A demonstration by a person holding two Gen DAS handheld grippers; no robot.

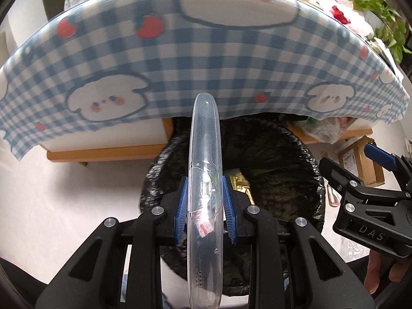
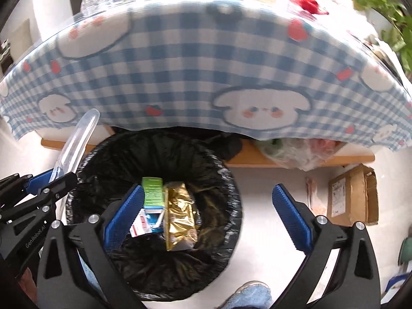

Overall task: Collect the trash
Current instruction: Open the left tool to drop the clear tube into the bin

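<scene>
I see a blue-white gingham tablecloth (image 2: 195, 77) with red strawberries beyond my blue pads (image 2: 123, 216); black bin liner (image 2: 226, 180) below them holds gold foil pouch (image 2: 180, 213), green-white carton (image 2: 153, 191).

Tablecloth (image 2: 193, 72) blurred; clear case (image 1: 204, 206) cut off below.

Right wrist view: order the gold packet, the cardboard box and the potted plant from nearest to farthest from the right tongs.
1. Gold packet, in the black-lined bin, between the open right tongs.
2. Cardboard box, on the floor, right.
3. Potted plant, far top right.
</scene>
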